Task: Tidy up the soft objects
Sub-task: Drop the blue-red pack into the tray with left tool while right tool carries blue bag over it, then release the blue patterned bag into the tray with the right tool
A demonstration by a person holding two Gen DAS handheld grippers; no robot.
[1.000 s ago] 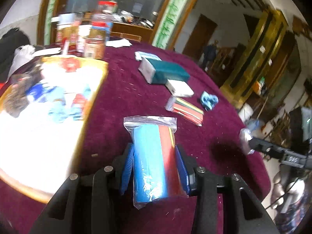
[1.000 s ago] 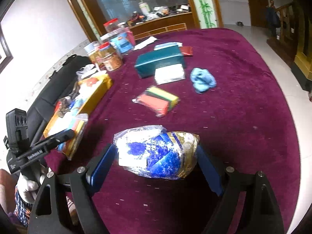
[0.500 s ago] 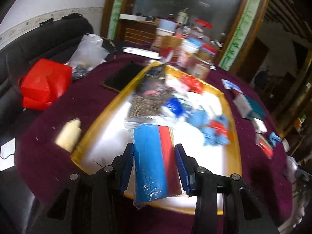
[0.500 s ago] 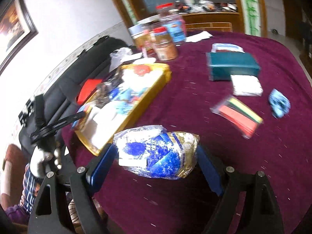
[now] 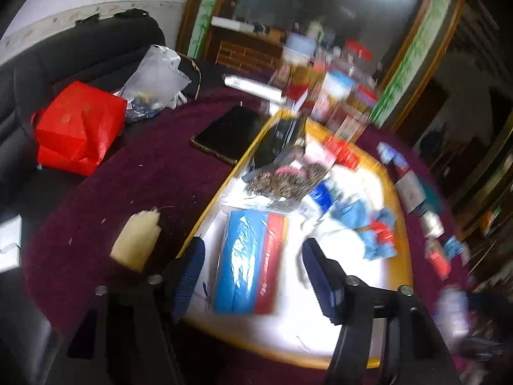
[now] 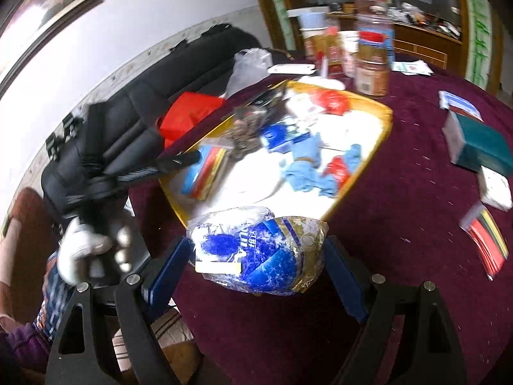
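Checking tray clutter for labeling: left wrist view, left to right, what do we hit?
Red bag → cream roll → black phone → blue-red pack in yellow tray → blue cloths.

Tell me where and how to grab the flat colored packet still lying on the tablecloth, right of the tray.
Take the colored packet across its narrow width, near the middle, coming straight down from above. It lies flat on the maroon tablecloth, long and thin, with bare cloth along both long edges for the fingers. The right gripper is full, probably ruling it out for now.

Left gripper (image 5: pixel 251 258) spread wide, fingers clear of anything between. Right gripper (image 6: pixel 255 264) clamped on a crinkly bundle, held level.
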